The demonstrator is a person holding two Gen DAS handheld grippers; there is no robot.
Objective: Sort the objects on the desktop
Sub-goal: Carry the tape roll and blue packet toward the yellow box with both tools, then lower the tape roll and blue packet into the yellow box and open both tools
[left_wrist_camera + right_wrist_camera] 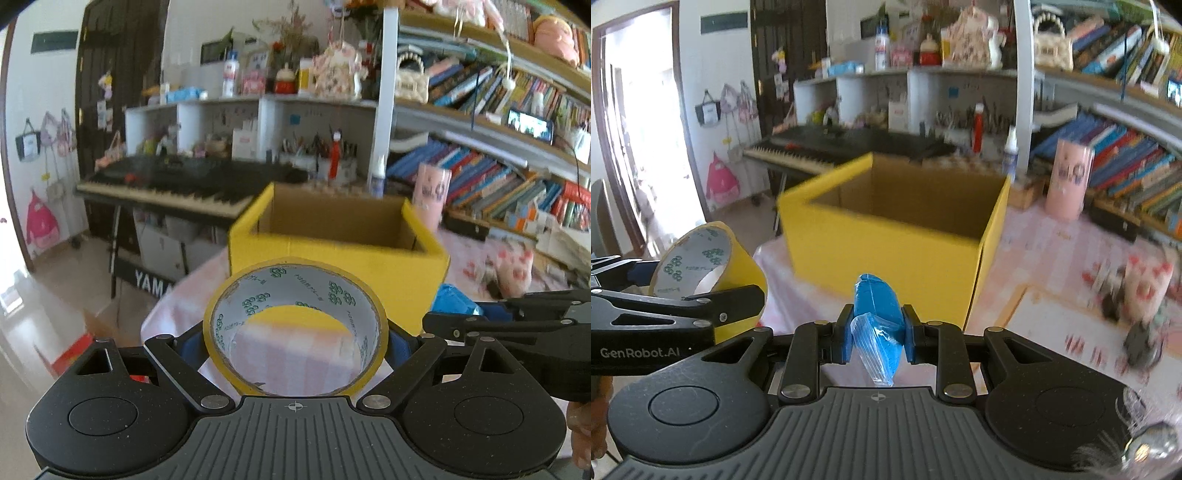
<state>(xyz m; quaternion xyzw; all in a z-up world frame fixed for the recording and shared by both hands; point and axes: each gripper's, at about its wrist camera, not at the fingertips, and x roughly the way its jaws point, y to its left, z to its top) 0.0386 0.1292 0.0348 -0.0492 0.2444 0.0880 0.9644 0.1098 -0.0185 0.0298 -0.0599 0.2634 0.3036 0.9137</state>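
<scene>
Gripping a tape roll (295,325) and blue packet (877,325), both claws hover above the pink tablecloth (1052,251) facing bookshelves (498,184).

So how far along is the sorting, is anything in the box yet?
Done: both pickups. The left gripper is shut on the yellow tape roll, and the right gripper is shut on a blue plastic-wrapped packet. In hand: both are held in front of the yellow box. Left: neither is inside yet. The box's visible inner walls look bare; its floor is hidden.
</scene>
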